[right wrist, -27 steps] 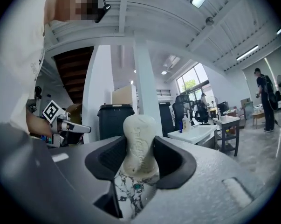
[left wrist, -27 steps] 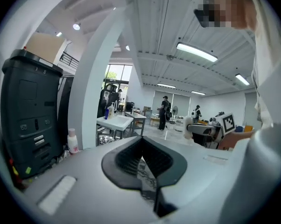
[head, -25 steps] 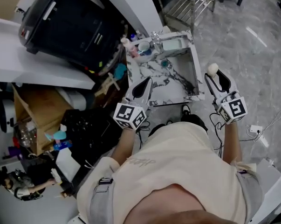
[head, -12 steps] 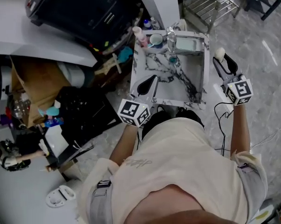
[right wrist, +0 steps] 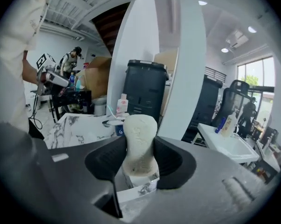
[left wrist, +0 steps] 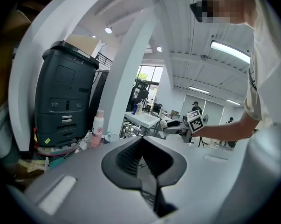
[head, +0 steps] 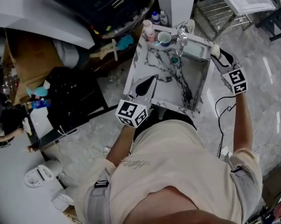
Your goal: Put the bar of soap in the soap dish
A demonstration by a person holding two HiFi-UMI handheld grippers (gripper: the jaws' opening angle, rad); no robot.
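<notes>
- The right claw [head: 219,56] pinches the bar of soap [right wrist: 140,129]. The pale bar stands on end between the jaws, with its rounded top sticking out past them.
- In the head view the soap hangs at the sink's [head: 166,80] back right corner, just beside the right end of the soap dish [head: 196,49]. It does not yet look set down.
- The left claw [head: 147,84] is pressed together and holds nothing. It hovers over the sink's front left corner, well apart from the dish.
- The step in hand looks like the final placing. The bar should probably be tipped so its long side runs along the dish, then brought in low from the right edge.
- The tap [head: 181,37] stands just left of the dish, with a cup [head: 164,38] and a pink bottle [head: 148,29] further along the back edge. The claw should stay clear of these.
- The jaws should spread only once the bar rests on the dish. Soap is likely slippery and could slide off into the basin.
- The sink has a marble pattern, white with dark veins, and raised walls.
- Around it is a grey tiled floor [head: 257,92], a large black bin [left wrist: 61,101] behind the sink, a cardboard box [head: 30,59] and clutter to the left, and a cable [head: 220,118] trailing at the right.
</notes>
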